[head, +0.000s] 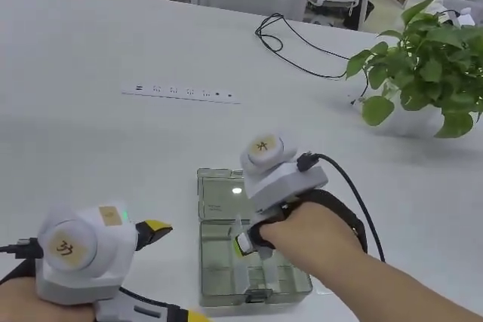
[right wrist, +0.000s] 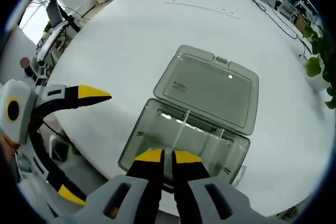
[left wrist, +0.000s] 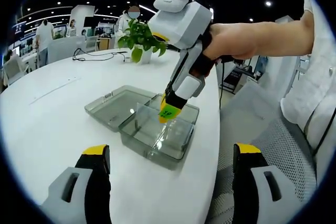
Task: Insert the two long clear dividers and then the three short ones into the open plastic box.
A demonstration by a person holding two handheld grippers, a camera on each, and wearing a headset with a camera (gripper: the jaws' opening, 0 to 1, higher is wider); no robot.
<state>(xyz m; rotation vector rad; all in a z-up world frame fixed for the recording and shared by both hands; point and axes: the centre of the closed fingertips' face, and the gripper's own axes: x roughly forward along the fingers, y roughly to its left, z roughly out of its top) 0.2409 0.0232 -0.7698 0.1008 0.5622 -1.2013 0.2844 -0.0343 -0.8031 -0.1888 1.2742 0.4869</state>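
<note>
Right tongs point(right wrist: 163, 156) pinch clear plastic divider point(right wrist: 178, 129) inside open smoky plastic box point(right wrist: 137, 139). Left tongs point(left wrist: 171, 150) wide, empty, 9 o'clock of box.

Right gripper point(head: 243, 243) points down, fingers pinched on a clear divider point(right wrist: 177, 132); left gripper point(head: 173, 271) low, fingers spread

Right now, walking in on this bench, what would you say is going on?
A person works at a white table with two tools. The right hand-held gripper is pinched on a clear divider, holding it down inside the open plastic box, whose lid lies flat beside it. The left hand-held gripper hangs open near the box, holding nothing.
</note>
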